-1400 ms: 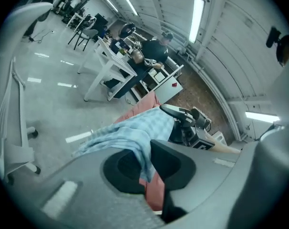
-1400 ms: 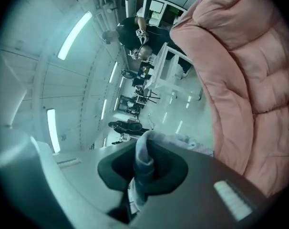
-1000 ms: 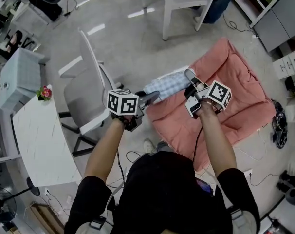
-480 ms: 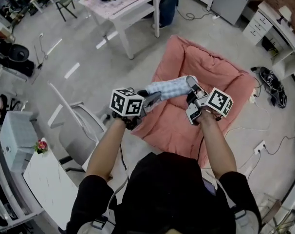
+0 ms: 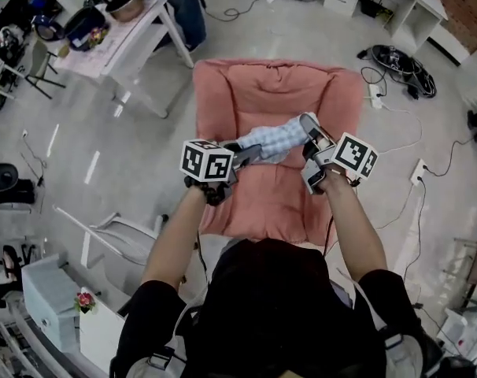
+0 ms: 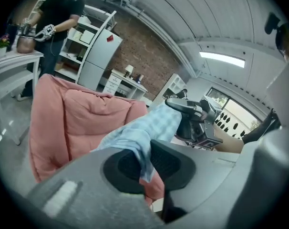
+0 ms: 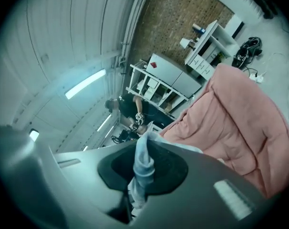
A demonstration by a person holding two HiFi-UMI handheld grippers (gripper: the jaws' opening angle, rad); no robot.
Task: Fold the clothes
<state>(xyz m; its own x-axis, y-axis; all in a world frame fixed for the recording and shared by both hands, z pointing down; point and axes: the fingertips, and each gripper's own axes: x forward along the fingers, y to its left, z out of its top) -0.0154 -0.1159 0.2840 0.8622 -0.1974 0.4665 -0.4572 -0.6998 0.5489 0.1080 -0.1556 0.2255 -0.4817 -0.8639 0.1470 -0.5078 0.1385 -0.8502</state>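
the folding looks like it has hardly begun. the blue checked cloth [image 5: 274, 140] is up in the air, pulled between the two grippers, over the middle of the big pink cushion [image 5: 270, 85] on the grey floor [image 5: 144, 132]. it is not lying flat, and i can see no neat fold in it. i think it still has to be laid down, smoothed out and folded over.

the left gripper [image 5: 245, 157] has its jaws squeezed almost all the way together on one end of the cloth. in the left gripper view the cloth is pinched between the dark pads and a little bit hangs down. the right gripper [image 5: 308, 124] is also squeezed nearly shut, on the other end. in the right gripper view the cloth is bunched into a thin twist between its pads.

the cloth is thin and soft, light blue with small white squares. it sags a little in the middle and is scrunched where it is pinched. i cannot tell what kind of clothing it is.

the cushion is thick and puffy, like a soft box with fat rolled edges and lots of wrinkles. the gripper pads are black and look bumpy. each gripper has a hard cube with black and white squares.
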